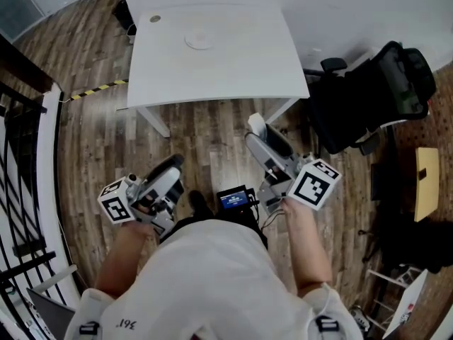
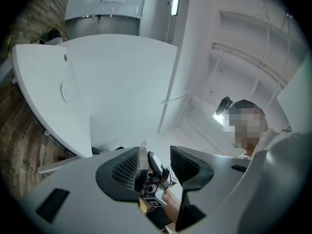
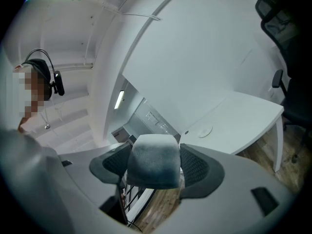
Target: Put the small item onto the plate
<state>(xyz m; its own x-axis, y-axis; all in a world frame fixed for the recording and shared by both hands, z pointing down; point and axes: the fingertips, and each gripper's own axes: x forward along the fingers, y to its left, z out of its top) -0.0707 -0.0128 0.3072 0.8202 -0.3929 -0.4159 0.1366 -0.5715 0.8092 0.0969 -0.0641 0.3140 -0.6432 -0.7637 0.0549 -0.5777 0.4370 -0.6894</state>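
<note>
1. Right claw (image 3: 156, 167): the jaws stand wide and clamp the small item (image 3: 152, 152), a pale grey rounded block that fills the gap between the pads. The claw body hides its lower edge.
2. In the head view, the right claw (image 1: 263, 142) is over the wooden floor (image 1: 205, 129), short of the table (image 1: 241, 62). Only a pale end of the small item (image 1: 256, 124) shows at the claw tip; the rest is covered.
3. Left claw (image 2: 155, 162): the jaws stand apart and grip nothing. Through the gap only the right claw shows, farther off. In the head view the left claw (image 1: 170, 172) is dark, and its two jaw tips are hard to separate.
4. The plate (image 1: 200, 40) lies on the table, well apart from both claws. It is white on white and hard to make out.
5. In the left gripper view the plate (image 2: 63, 91) reads only as a faint arc. In the right gripper view the plate (image 3: 205, 130) is a small pale disc.
6. A black office chair (image 1: 375, 91) stands near the table's right corner.
</note>
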